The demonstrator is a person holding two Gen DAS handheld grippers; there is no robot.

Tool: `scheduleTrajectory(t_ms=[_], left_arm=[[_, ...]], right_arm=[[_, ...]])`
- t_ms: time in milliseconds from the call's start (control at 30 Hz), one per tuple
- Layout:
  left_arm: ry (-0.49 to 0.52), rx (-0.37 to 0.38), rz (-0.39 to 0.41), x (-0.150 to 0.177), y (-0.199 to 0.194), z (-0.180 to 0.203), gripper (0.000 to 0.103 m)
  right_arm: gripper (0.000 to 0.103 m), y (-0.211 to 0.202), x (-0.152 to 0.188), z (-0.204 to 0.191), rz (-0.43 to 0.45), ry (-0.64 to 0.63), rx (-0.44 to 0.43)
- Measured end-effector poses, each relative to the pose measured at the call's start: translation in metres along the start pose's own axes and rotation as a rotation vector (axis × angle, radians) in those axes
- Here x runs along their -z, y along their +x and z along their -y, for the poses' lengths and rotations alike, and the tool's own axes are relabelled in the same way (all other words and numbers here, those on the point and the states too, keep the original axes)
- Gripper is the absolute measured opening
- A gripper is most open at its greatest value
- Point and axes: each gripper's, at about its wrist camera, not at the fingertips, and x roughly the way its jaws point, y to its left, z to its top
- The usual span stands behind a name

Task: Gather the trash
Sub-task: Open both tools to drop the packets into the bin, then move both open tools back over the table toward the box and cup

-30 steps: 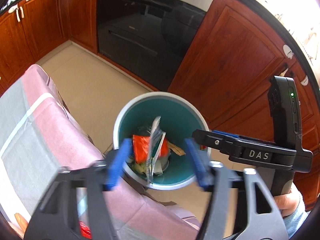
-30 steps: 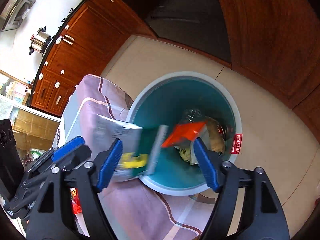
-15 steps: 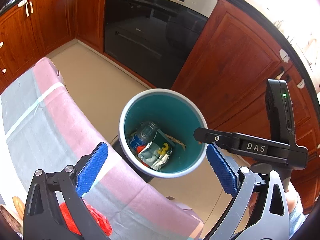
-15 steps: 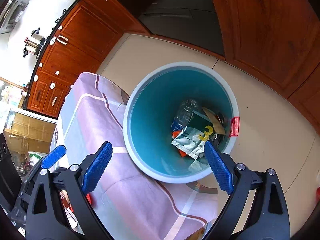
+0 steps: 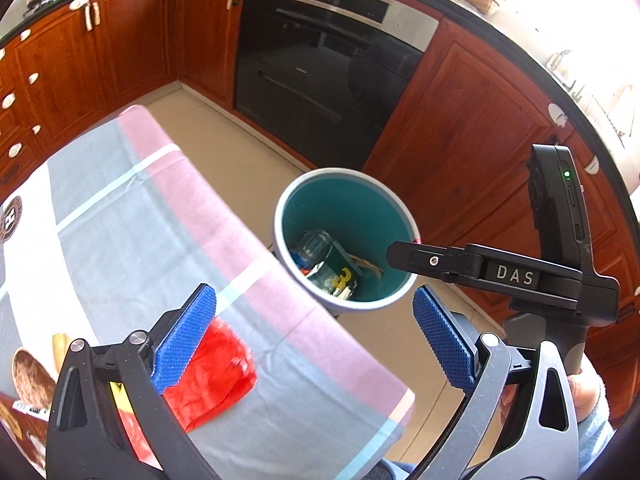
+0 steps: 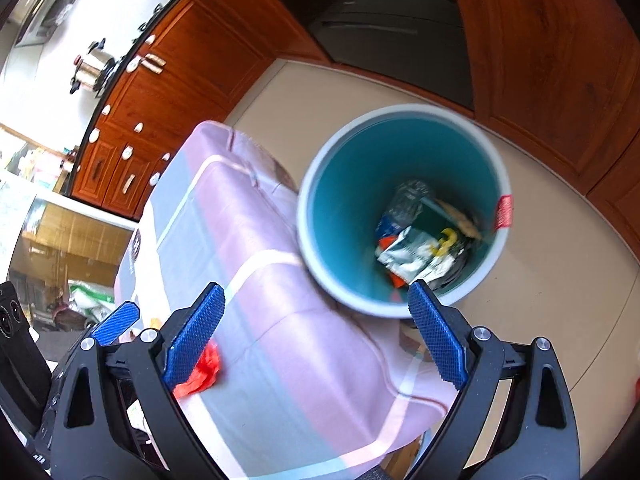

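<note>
A grey-rimmed bin (image 5: 280,216) with a teal inside stands on the floor beside the table's end. In it lie a clear bottle (image 5: 316,242) and a green and silver packet (image 5: 340,278) marked with a yellow 3, the same packet (image 6: 412,256) showing in the right wrist view inside the bin (image 6: 404,114). A crumpled red wrapper (image 5: 212,368) lies on the tablecloth by the left gripper's left finger. My left gripper (image 5: 313,292) hangs open and empty over the table's edge. My right gripper (image 6: 316,288) is open and empty too, short of the bin.
The table (image 5: 140,220) wears a pink and grey cloth. A black oven (image 5: 320,80) and wooden cabinets (image 5: 472,128) stand behind the bin. A bowl (image 5: 28,372) and some packets sit at the table's near left. A hand (image 5: 584,392) grips the right tool.
A second ago wrappers hung between both pairs of jaws over the bin. They now lie inside it, both pairs of jaws stand wider, and both grippers have drawn back and up over the table.
</note>
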Motion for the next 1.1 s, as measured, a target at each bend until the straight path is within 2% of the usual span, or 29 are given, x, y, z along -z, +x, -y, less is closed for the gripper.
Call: scheduleTrajectory(t_ms=[500, 867, 1100], left_arm=[[-0.114, -0.065, 0.075, 0.056, -0.075, -0.042, 0.099], [-0.29, -0.182, 0.08, 0.121, -0.119, -0.1, 0.099], [-0.445, -0.313, 0.069, 0.179, -0.152, -0.153, 0.099]], right_arm=[[0.089, -0.014, 0.056, -0.087, -0.027, -0.168, -0.051], [0.092, 0.011, 0.115, -0.162, -0.114, -0.337, -0.105], [0.092, 0.032, 0.155, -0.202, -0.159, -0.528, -0.135]])
